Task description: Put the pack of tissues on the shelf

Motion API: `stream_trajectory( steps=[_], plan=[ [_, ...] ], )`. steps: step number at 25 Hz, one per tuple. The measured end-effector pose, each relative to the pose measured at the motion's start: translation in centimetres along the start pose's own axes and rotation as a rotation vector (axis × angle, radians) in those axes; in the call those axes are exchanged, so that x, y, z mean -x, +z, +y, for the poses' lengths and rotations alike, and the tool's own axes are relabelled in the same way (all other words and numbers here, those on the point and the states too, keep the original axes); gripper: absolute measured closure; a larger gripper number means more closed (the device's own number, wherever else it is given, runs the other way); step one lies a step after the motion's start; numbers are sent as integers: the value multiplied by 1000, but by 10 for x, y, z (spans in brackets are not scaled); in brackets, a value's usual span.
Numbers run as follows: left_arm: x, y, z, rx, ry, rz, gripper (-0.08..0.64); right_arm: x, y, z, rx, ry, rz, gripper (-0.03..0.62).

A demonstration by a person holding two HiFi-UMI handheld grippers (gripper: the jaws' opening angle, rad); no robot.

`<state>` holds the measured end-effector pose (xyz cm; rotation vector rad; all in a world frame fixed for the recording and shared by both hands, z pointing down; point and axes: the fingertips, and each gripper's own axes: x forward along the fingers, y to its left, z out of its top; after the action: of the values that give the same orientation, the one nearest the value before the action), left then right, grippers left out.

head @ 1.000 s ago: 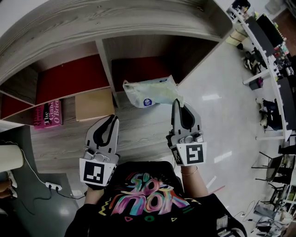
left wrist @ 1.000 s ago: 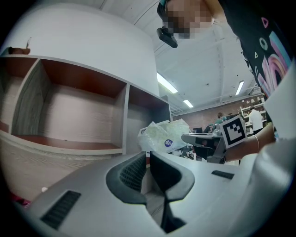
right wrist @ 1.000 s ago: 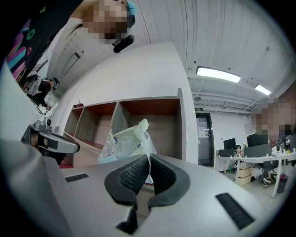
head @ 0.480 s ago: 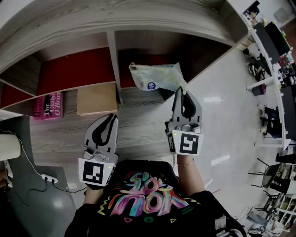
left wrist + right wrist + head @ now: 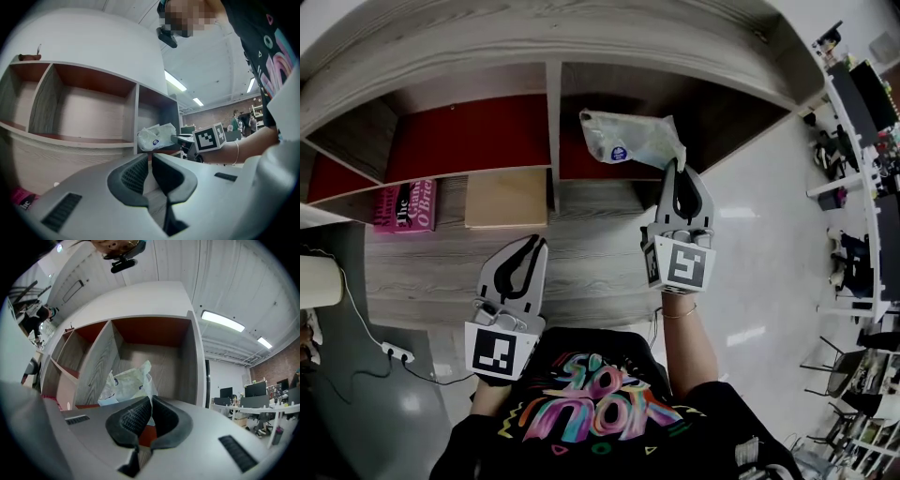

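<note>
The pack of tissues (image 5: 630, 141) is a pale green plastic pack with a small blue round label. It hangs in the mouth of the right-hand shelf compartment (image 5: 712, 108), above its red floor. My right gripper (image 5: 676, 169) is shut on the pack's near corner. In the right gripper view the tissue pack (image 5: 125, 386) sticks out past the closed tips of my right gripper (image 5: 151, 399), in front of the open compartment (image 5: 154, 350). My left gripper (image 5: 536, 244) is shut and holds nothing, low over the wood floor. From the left gripper view the tissue pack (image 5: 154, 137) shows beyond my left gripper (image 5: 150, 156).
The shelf unit (image 5: 487, 56) has a vertical divider (image 5: 552, 131) left of the pack and red compartment floors (image 5: 469, 136). A pink book (image 5: 405, 206) and a tan box (image 5: 506, 197) lie on the lower ledge. A power strip (image 5: 397, 353) lies on the floor at left. Desks (image 5: 862, 141) stand at far right.
My right gripper has carried the tissue pack up and forward, from in front of the shelf into the mouth of the right compartment. The left gripper has stayed low.
</note>
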<state>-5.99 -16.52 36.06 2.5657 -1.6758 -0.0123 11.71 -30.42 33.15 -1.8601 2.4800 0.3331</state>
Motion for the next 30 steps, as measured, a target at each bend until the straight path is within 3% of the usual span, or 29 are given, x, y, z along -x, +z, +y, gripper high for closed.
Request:
stream_trajectory(
  steps=[2,10,15,30],
  plan=[
    [2,-1,1,1,4,1,517,-1,-11,-2,8,-10,54,575],
    [4,1,5,3,13,-9,517,-6,-35,-2,14,-22,112,575],
    [7,0,9,7,21,-19,517,-10,-48,13,-24,32,179,572],
    [14,0,-2,13,-11,-25,517,-4,-56,14,-55,78,238,486]
  ],
)
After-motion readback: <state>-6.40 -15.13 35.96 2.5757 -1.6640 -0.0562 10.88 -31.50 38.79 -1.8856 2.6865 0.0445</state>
